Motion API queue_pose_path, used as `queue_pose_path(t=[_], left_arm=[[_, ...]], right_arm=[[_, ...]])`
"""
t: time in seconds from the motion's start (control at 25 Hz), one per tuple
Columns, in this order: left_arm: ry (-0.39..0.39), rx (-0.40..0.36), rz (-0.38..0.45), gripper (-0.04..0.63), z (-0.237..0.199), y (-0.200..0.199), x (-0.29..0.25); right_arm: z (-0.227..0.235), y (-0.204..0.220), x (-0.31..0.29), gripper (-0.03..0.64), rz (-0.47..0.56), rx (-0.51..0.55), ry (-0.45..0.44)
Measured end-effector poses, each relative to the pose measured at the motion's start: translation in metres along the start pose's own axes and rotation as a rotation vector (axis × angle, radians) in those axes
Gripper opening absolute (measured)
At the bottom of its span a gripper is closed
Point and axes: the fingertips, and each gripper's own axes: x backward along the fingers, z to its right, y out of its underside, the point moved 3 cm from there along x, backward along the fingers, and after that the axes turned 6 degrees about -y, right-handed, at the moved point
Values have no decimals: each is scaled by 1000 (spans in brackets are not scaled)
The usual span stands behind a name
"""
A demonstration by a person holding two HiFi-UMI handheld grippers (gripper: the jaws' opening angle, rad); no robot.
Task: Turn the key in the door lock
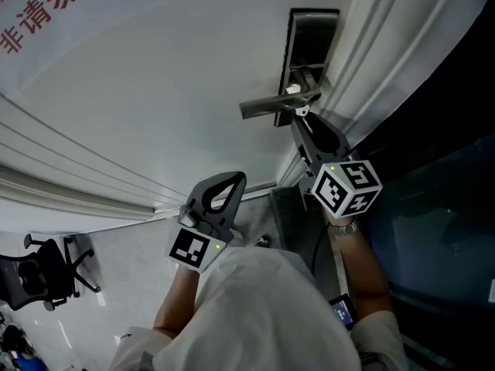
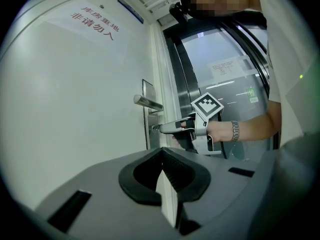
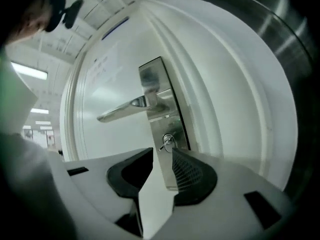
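Key [image 3: 167, 141] in the lock, and the right gripper [image 3: 162, 154] is right up against it. Its two fingertips stand apart with a clear gap, and the key's head sits just past them, in line with that gap. The pads press on nothing, so this gripper is open and empty. Only the right gripper view gives us this; from the head view I cannot pick the key out at all.

Just above the fingertips is the lever handle [image 3: 125, 109], pointing off to the left of the steel lock plate [image 3: 150, 79] that carries both handle and keyhole.

Over to the left gripper [image 2: 161, 154]: tips touching at the front, closed on nothing, held well back from the door [image 2: 75, 94]. Its view gives the side-on look no other has: the right gripper level, nose at the plate under the handle, with a wristwatch [image 2: 235, 130] on the hand behind it. It also shows red lettering [image 2: 92, 24] high on the door.

The head view alone catches an office chair [image 1: 46, 273] on the floor behind the left gripper.

The count: one key, one handle, one lock plate, two grippers, one chair.
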Motion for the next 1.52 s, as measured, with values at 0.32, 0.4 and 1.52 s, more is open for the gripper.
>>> queue_pose_path(t=[0.32,0.4,1.52], left_arm=[[3,-7,0,4,-4,0,6],[10,-8,1,4,-1,0,8],[18,-8,-28,3,-3,9,26]], right_arm=[[0,0,0,153,-244,652,145],[-5,-4,-3,153,-283,798,166],[-13,3,-26,87,-358,1449,333]])
